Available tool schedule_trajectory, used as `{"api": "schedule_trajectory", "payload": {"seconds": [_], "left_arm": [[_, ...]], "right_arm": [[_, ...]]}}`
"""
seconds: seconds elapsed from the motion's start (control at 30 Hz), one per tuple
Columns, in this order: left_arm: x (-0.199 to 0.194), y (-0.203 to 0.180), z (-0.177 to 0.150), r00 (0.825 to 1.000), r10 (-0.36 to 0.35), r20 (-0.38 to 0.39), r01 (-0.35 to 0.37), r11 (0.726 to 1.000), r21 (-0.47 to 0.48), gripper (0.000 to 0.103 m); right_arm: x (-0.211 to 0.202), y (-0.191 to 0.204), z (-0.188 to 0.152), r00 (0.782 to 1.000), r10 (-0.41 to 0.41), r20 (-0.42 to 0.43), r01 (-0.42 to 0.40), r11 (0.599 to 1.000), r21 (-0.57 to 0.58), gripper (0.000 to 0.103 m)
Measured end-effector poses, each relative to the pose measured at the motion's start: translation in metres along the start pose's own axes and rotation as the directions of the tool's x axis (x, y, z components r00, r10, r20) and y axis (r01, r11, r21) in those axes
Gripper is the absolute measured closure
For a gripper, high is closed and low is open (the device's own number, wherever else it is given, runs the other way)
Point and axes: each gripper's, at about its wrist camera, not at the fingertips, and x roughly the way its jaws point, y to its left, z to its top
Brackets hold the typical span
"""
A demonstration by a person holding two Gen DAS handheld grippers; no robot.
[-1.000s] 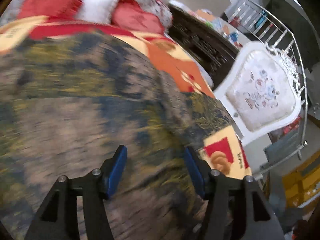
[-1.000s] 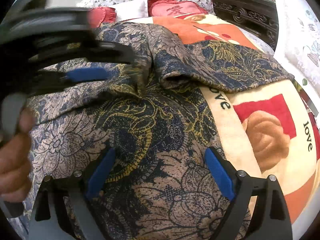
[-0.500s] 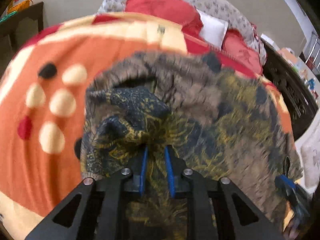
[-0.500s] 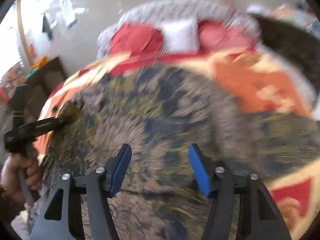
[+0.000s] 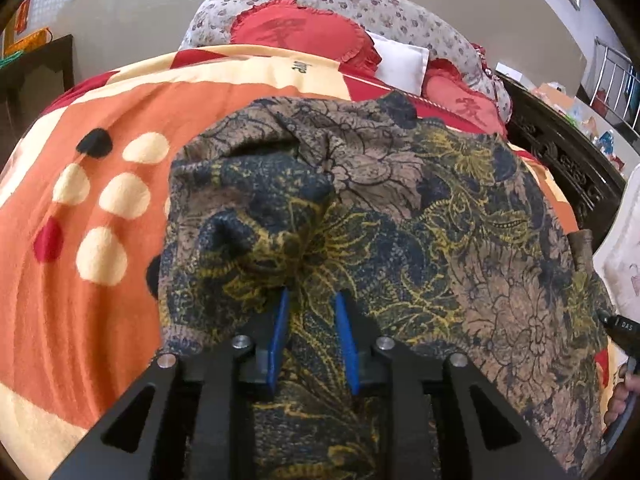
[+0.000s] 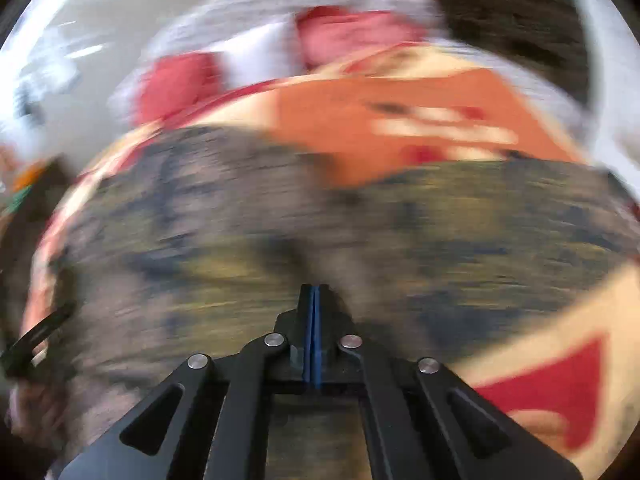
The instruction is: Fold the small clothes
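— Two grippers, one garment: why is the left gripper [image 5: 310, 304] pinching right there?

— It has a bunched ridge of the floral-print garment [image 5: 400, 216] between its blue pads [image 5: 280, 328]. Its jaws have just been moving and now stand narrow with cloth gathered between them, so I read it as grasping the garment at its near left part, likely to carry that side over for a fold.

— And where does the garment lie?

— Spread on the bed, over the orange spotted blanket [image 5: 100, 184], with red cushions [image 5: 296, 36] at the far end.

— The right gripper [image 6: 312, 300]?

— Its jaws have just been closing and now the pads meet, clenched. That view is blurred; cloth lies under and around the tips, but I cannot tell whether any is caught.

— Why both sides?

— Probably to lift the near hem evenly, though the right one may need a second try.
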Motion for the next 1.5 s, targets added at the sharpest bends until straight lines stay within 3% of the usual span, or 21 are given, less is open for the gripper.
{"api": "schedule_trajectory", "payload": {"seconds": [0.07, 0.17, 0.27, 0.33, 0.4, 0.57, 0.6, 0.67, 0.73, 0.8, 0.83, 0.87, 0.97, 1.13, 1.27, 1.33, 1.43, 1.5], "left_arm": [[0.001, 0.0, 0.001, 1.0, -0.003, 0.0, 0.003, 1.0, -0.004, 0.078], [0.002, 0.0, 0.002, 1.0, -0.005, 0.0, 0.005, 1.0, -0.008, 0.078], [0.004, -0.001, 0.004, 1.0, 0.006, 0.0, -0.006, 1.0, -0.003, 0.078], [0.005, -0.002, 0.004, 1.0, 0.015, 0.0, -0.015, 1.0, 0.002, 0.078], [0.005, -0.003, 0.004, 1.0, 0.02, 0.0, -0.02, 1.0, 0.005, 0.078], [0.005, -0.004, 0.006, 1.0, 0.024, -0.001, -0.024, 1.0, 0.007, 0.077], [0.006, -0.004, 0.006, 1.0, 0.025, -0.001, -0.025, 1.0, 0.007, 0.077], [0.006, -0.005, 0.006, 1.0, 0.029, -0.002, -0.029, 1.0, 0.01, 0.077], [0.006, -0.006, 0.006, 0.999, 0.033, -0.002, -0.033, 0.999, 0.011, 0.077], [0.007, -0.006, 0.006, 0.999, 0.034, -0.002, -0.034, 0.999, 0.01, 0.077], [0.007, -0.006, 0.006, 0.999, 0.037, -0.002, -0.037, 0.999, 0.01, 0.077], [0.007, -0.006, 0.006, 0.999, 0.04, -0.002, -0.04, 0.999, 0.012, 0.077], [0.008, -0.007, 0.007, 0.999, 0.044, -0.003, -0.044, 0.999, 0.015, 0.077], [0.008, -0.007, 0.006, 0.999, 0.045, -0.003, -0.045, 0.999, 0.016, 0.077], [0.008, -0.007, 0.007, 0.999, 0.042, -0.003, -0.042, 0.999, 0.014, 0.077], [0.008, -0.008, 0.006, 0.999, 0.045, -0.003, -0.045, 0.999, 0.016, 0.077], [0.008, -0.011, 0.008, 0.998, 0.054, -0.012, -0.053, 0.998, 0.037, 0.073], [0.004, -0.017, 0.015, 0.997, 0.053, -0.055, -0.049, 0.995, 0.082, 0.061]], "right_arm": [[-0.007, -0.046, 0.002, 1.0, 0.031, 0.004, -0.031, 0.989, 0.146, 0.082], [-0.036, -0.104, 0.002, 0.997, 0.052, 0.058, -0.063, 0.973, 0.22, 0.074], [-0.057, -0.146, 0.002, 0.997, -0.016, 0.073, -0.001, 0.974, 0.225, 0.058], [-0.067, -0.175, 0.005, 0.995, -0.08, 0.065, 0.063, 0.971, 0.232, 0.055], [-0.068, -0.197, 0.01, 0.995, -0.095, 0.043, 0.081, 0.963, 0.257, 0.055], [-0.046, -0.215, 0.02, 1.0, 0.025, 0.009, -0.027, 0.948, 0.316, 0.053], [-0.039, -0.216, 0.022, 0.999, 0.046, 0.01, -0.047, 0.94, 0.337, 0.051], [-0.028, -0.218, 0.024, 0.997, 0.073, 0.035, -0.081, 0.919, 0.385, 0.038], [-0.02, -0.227, 0.025, 0.993, 0.089, 0.08, -0.116, 0.883, 0.455, 0.037], [-0.013, -0.239, 0.026, 0.986, 0.119, 0.12, -0.164, 0.84, 0.516, 0.037], [-0.012, -0.242, 0.028, 0.983, 0.128, 0.133, -0.179, 0.833, 0.523, 0.041], [-0.012, -0.243, 0.031, 0.98, 0.133, 0.148, -0.191, 0.838, 0.511, 0.057], [-0.018, -0.234, 0.045, 0.979, 0.128, 0.157, -0.182, 0.893, 0.411, 0.08], [-0.08, -0.235, 0.086, 0.969, -0.007, 0.248, -0.072, 0.948, 0.309, 0.081], [-0.158, -0.238, 0.119, 0.922, -0.164, 0.352, 0.076, 0.965, 0.25, 0.081], [-0.187, -0.233, 0.128, 0.906, -0.172, 0.388, 0.093, 0.972, 0.214, 0.081], [-0.212, -0.206, 0.135, 0.899, -0.131, 0.418, 0.08, 0.987, 0.137, 0.081], [-0.218, -0.185, 0.137, 0.902, -0.084, 0.424, 0.047, 0.994, 0.097, 0.081]]}}
